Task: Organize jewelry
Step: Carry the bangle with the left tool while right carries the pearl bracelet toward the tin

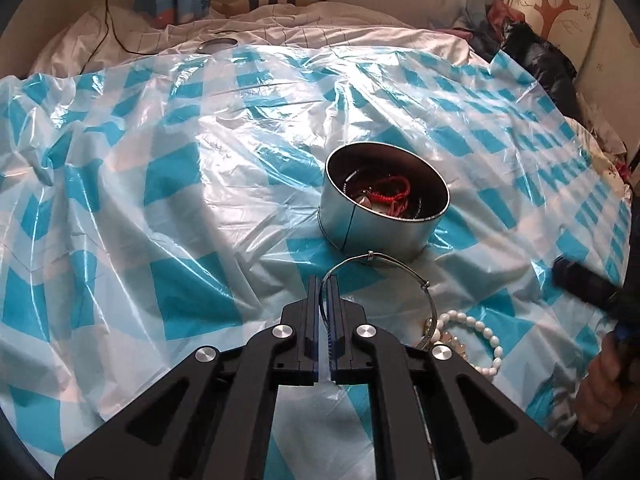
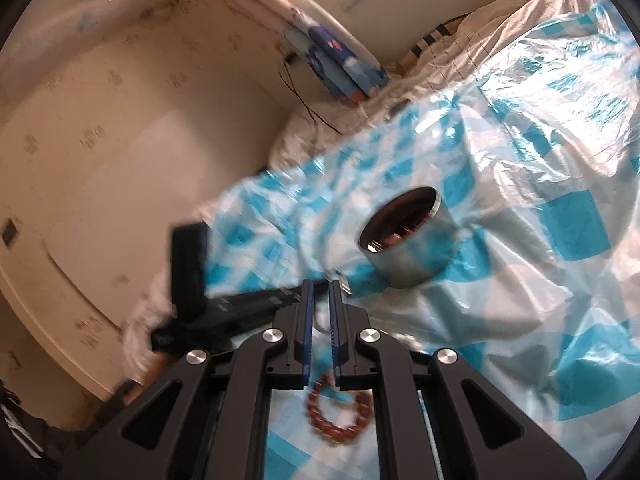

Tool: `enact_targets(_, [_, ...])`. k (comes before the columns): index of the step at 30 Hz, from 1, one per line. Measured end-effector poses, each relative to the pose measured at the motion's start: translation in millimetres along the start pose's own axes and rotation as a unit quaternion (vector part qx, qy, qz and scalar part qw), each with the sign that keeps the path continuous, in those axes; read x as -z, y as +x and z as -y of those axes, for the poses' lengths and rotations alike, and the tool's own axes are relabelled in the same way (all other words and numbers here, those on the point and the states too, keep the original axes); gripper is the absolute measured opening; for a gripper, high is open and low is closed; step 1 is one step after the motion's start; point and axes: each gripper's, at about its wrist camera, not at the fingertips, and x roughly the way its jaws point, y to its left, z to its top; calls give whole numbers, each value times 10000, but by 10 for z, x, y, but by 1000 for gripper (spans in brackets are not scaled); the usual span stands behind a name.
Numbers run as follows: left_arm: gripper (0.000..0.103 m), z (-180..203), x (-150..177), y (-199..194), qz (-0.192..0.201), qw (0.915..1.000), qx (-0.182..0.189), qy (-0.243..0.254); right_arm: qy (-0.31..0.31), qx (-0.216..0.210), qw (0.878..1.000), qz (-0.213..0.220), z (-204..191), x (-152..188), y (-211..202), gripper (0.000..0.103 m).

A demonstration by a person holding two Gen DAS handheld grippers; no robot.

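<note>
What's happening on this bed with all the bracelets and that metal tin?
A person is sorting jewelry with two hand-held grippers. The left gripper is shut on a thin silver bangle near the round tin, which already holds red cord. The right gripper stands slightly open above a brown bead bracelet.

Left gripper, right gripper: black frames, blue-lined fingers, silver screws.
</note>
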Motion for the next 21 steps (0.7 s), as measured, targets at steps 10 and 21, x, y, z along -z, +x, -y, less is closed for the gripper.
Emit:
enact_targets(10, [3, -20, -4, -21, 31, 9999, 33, -103, -1245, 826, 9778, -1467, -281, 379, 583, 35])
enact_targets(21, [3, -26, -43, -62, 85, 9997, 114, -189, -438, 24, 9920, -1187, -133, 284, 393, 8])
